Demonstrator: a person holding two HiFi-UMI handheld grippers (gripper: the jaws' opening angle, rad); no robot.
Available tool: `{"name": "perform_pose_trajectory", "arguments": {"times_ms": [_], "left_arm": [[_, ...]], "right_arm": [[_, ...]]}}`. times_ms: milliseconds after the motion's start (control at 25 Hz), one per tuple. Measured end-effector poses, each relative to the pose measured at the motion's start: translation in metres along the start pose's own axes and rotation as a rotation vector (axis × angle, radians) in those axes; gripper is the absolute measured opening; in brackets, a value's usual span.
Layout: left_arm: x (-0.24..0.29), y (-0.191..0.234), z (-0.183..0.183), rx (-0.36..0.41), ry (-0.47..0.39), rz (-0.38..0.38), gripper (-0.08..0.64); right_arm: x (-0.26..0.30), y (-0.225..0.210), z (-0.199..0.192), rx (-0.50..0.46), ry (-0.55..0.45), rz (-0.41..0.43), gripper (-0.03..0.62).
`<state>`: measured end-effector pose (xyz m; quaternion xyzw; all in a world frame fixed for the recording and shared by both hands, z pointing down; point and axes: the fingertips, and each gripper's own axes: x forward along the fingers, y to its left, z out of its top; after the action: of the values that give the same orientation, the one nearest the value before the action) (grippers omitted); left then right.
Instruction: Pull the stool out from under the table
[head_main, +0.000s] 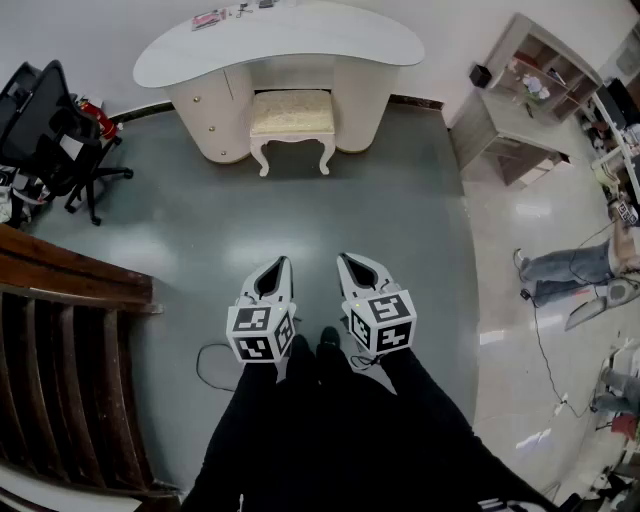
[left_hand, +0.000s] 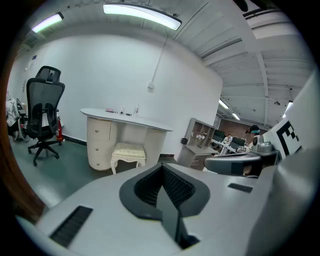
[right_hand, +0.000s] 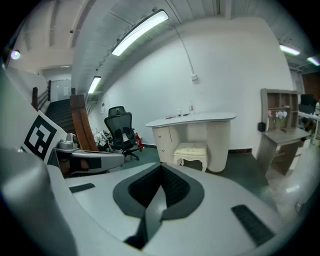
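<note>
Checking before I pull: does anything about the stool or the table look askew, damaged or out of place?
Nothing stands out: the stool stands upright and square, tucked partway under the table.

stool rear probably under table, tabletop items indistinct

- Looks along right claw, jaws pressed together, empty.
- Finds cushioned stool tucked under white worktop, well apart from claw.
- Catches black office chair left of worktop.
</note>
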<state>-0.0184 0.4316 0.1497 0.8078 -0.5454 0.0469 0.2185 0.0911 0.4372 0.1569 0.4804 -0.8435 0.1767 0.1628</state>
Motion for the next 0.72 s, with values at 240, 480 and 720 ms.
{"name": "perform_pose_trajectory", "arguments": {"times_ms": [240, 480, 720], "left_arm": [[0.003, 0.001, 0.0, 0.002, -0.002, 0.003, 0.006], [0.006, 0.002, -0.001, 0.001, -0.001, 0.012, 0.006], [0.015, 0.002, -0.003, -0.001, 0.009, 0.016, 0.006]], "right_arm": [[0.001, -0.004, 0.002, -0.001, -0.004, -0.009, 0.003], [0.004, -0.011, 0.0, -0.004, 0.004, -0.01, 0.003], [0.006, -0.028, -0.01, 0.039, 0.042, -0.014, 0.003]]}}
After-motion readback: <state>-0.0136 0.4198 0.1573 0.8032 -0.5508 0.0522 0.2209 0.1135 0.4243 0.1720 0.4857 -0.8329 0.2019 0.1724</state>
